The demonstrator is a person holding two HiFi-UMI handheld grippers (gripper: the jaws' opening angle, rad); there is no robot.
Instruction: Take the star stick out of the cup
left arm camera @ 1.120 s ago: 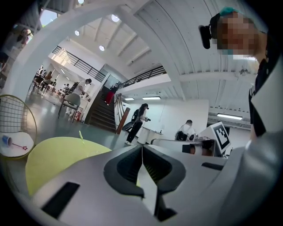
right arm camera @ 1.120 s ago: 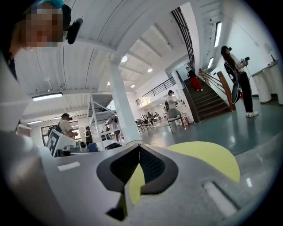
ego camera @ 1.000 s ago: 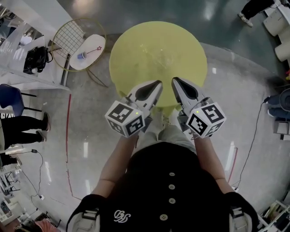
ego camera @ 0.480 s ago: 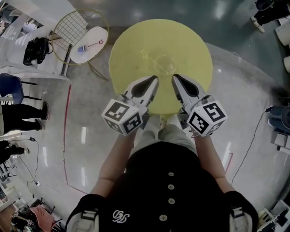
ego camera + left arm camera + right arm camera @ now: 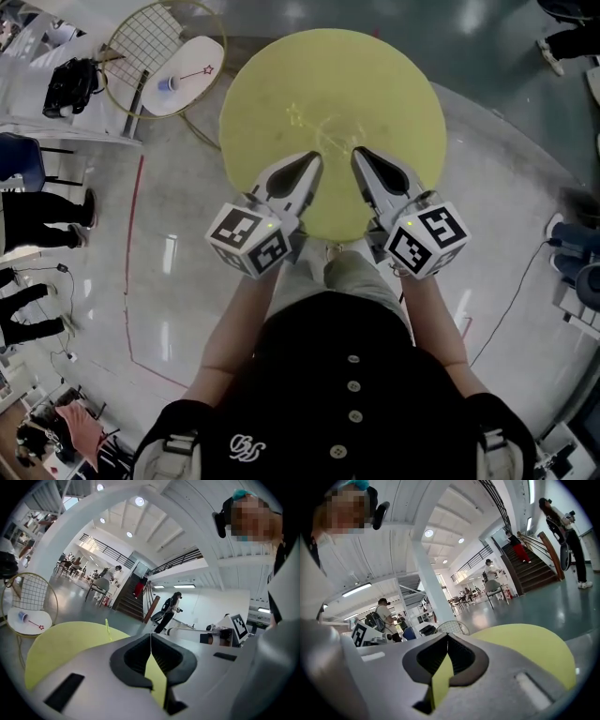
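A round yellow table point(image 5: 375, 84) lies ahead of me. Near its middle I make out a faint clear cup point(image 5: 330, 127) with a thin yellow star stick point(image 5: 296, 115) leaning out to the left. In the left gripper view the stick point(image 5: 107, 630) rises just past the jaw; the cup is hidden there. My left gripper point(image 5: 313, 160) is shut and empty over the table's near part, short of the cup. My right gripper point(image 5: 357, 155) is also shut and empty, beside it. Both gripper views show the jaws closed tip to tip point(image 5: 151, 635) point(image 5: 447, 636).
A white wire-backed chair point(image 5: 192, 56) stands at the far left, with a blue cup point(image 5: 167, 84) and a red star stick point(image 5: 199, 72) on its seat; the chair point(image 5: 28, 623) also shows in the left gripper view. People stand around the hall. Cables lie on the floor at right.
I have stepped closer to the yellow table. Both shut grippers now reach further over its near part, nearer the cup. Neither gripper has opened.
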